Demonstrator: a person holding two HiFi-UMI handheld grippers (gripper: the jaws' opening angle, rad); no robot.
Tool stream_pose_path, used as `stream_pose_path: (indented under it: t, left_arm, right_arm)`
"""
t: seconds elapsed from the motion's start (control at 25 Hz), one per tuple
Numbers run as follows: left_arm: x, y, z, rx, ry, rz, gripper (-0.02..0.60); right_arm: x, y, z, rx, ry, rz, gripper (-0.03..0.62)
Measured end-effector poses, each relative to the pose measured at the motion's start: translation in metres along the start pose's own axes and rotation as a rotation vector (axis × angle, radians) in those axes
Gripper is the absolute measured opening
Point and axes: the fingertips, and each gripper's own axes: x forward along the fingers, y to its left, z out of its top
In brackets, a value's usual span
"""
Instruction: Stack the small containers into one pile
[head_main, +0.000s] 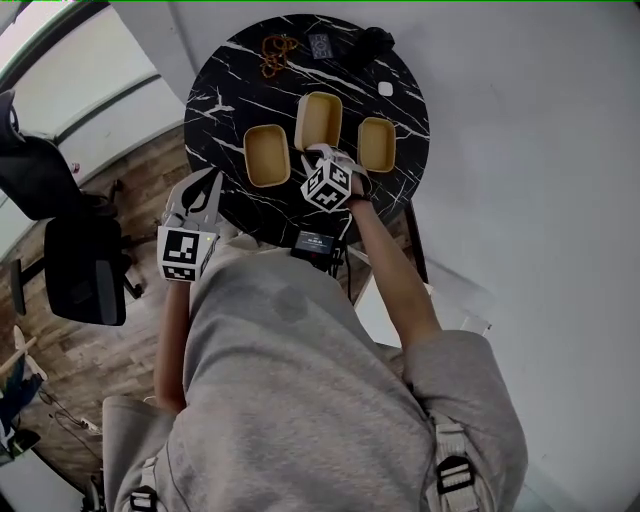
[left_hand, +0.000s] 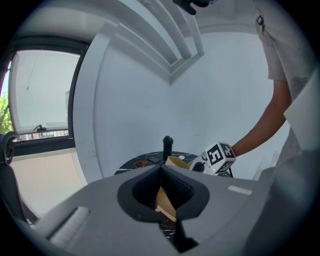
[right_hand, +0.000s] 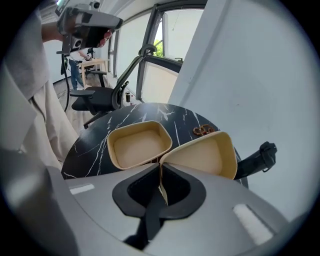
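Since stacking calls for one tub to be lifted over another, the right gripper (right_hand: 160, 167) has its jaws clenched on the near wall of the middle container (right_hand: 202, 155). That container is tilted beside the left container (right_hand: 137, 145) on the marble worktop (head_main: 230, 90). The right container (head_main: 377, 143) lies flat nearby. The left gripper (head_main: 205, 190) hangs at the worktop's edge, jaws closed on nothing, probably kept clear.

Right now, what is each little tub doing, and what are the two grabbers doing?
right gripper: jaws shut on the middle container's rim.
left gripper: jaws together, holding nothing, by the table's edge.
middle container: empty, tilted, near rim pinched.
left container: empty, upright on the table, untouched.
right container: empty, upright on the table, untouched.
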Motion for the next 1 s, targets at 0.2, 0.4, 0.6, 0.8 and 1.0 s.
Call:
stream_pose_path:
  t: [0.2,0.4,0.6,0.8,1.0]
  left_arm:
    - [0.011,-0.009,0.002,0.024,-0.004,-0.057,0.002]
    - [0.017,-0.015,0.012,0.042,-0.036,-0.093,0.002]
    - [0.02,-0.019,0.011,0.033,-0.045,-0.114,0.002]
    - [0.016,-0.021,0.024,0.051,-0.101,-0.129,0.002]
    - [0.01,-0.02,0.029,0.058,-0.134,-0.132,0.002]
  right_arm:
    - [-0.036,-0.005,0.01,-0.023,-0.049,-0.09,0.026]
    - [-0.055,0.007,0.018,-0.122,-0.053,-0.133,0.026]
    - [-0.056,0.019,0.03,-0.122,-0.063,-0.13,0.026]
    - [-0.05,0.03,0.039,-0.142,-0.07,-0.111,0.026]
    - [-0.042,0.045,0.058,-0.178,-0.082,-0.08,0.026]
